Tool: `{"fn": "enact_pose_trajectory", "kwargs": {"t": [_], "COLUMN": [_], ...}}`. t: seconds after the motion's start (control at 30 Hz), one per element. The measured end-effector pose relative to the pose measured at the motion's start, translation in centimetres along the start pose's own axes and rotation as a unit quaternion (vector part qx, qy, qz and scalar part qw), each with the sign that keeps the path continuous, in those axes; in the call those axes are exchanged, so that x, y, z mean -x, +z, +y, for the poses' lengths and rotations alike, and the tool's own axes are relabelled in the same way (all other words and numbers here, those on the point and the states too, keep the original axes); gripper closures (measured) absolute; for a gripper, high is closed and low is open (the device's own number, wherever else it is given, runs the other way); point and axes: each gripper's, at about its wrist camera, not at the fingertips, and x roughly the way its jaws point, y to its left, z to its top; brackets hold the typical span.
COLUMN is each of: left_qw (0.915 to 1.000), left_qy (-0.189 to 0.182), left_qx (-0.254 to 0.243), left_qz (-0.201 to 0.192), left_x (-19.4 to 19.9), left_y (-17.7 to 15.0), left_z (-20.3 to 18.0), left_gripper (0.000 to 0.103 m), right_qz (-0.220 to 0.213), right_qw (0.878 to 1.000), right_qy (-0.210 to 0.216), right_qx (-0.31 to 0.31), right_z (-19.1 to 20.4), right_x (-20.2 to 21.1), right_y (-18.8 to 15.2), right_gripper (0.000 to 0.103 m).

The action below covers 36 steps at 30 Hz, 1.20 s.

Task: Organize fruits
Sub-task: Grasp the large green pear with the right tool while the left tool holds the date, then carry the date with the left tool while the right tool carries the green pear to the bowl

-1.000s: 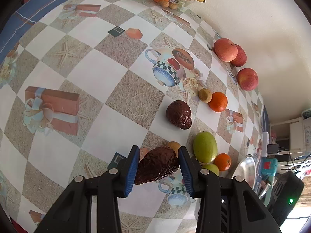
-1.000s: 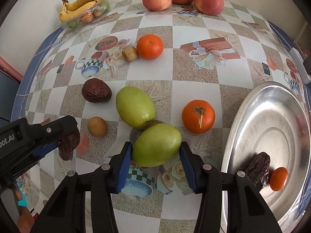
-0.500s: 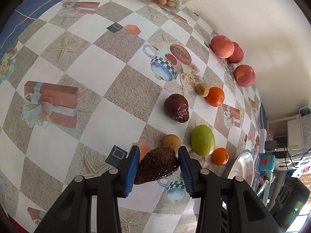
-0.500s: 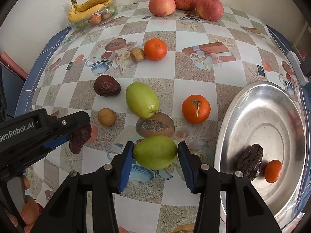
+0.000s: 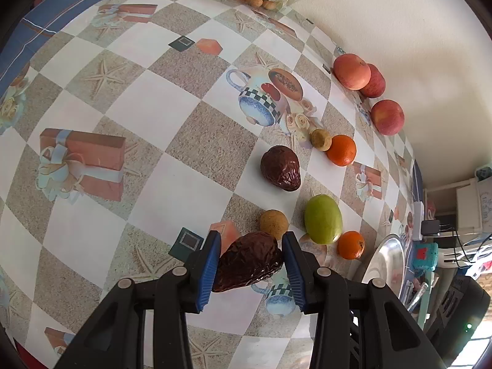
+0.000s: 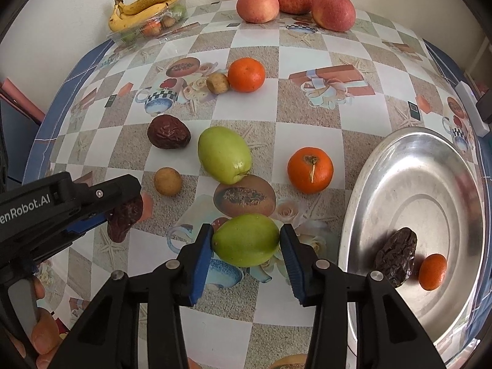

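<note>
My left gripper (image 5: 250,263) is shut on a wrinkled brown date (image 5: 247,261) and holds it above the table; it also shows in the right wrist view (image 6: 124,218). My right gripper (image 6: 246,244) is shut on a green fruit (image 6: 246,240), held above the table left of the steel plate (image 6: 430,166). The plate holds a date (image 6: 396,256) and a small orange (image 6: 433,271). On the table lie another green fruit (image 6: 224,154), an orange (image 6: 310,170), a date (image 6: 168,131), a small tan fruit (image 6: 167,181), a second orange (image 6: 246,74) and a second tan fruit (image 6: 217,83).
Three apples (image 6: 295,4) sit at the far edge by the wall. A clear tray with bananas (image 6: 144,9) stands at the far left corner. The checkered tablecloth (image 6: 307,110) covers the table. Boxes and cables (image 5: 446,230) lie beyond the plate in the left wrist view.
My right gripper has lifted the green fruit and pulled back from the table. My left gripper holds the date and has risen a little.
</note>
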Motion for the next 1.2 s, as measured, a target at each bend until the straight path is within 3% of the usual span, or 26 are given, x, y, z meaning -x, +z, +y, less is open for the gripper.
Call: {"fn": "enact_pose_trajectory", "kwargs": {"t": [0.2,0.47,0.7,0.9,1.2], "left_qw": [1.0000,1.0000,0.9998,0.9989,0.9955], "left_qy": [0.000,-0.003,-0.007,-0.004,-0.032], "left_qx": [0.000,0.001,-0.013,-0.042,-0.086], "left_qz": [-0.002,-0.005,-0.017,-0.022,-0.023], "left_x": [0.0,0.3,0.7,0.5,0.2], "left_y": [0.0,0.0,-0.1,-0.5,-1.3], "left_z": [0.0,0.0,-0.8,-2.4,-6.0], "left_gripper": [0.059,0.060,0.059,0.060,0.059], "right_qz": [0.026,0.009,-0.035,-0.035,-0.044], "right_qw": [1.000,1.000,0.999,0.999,0.998], "right_qy": [-0.005,-0.003,0.002,0.001,-0.004], "right_qx": [-0.009,-0.013,-0.016,-0.026,-0.055], "right_z": [-0.6,-0.8,-0.8,-1.3,-3.8], "right_x": [-1.5,-0.3,2.5,2.7,3.4], "right_y": [-0.2,0.0,0.1,0.2,0.1], "right_gripper": [0.057,0.060,0.060,0.060,0.060]}}
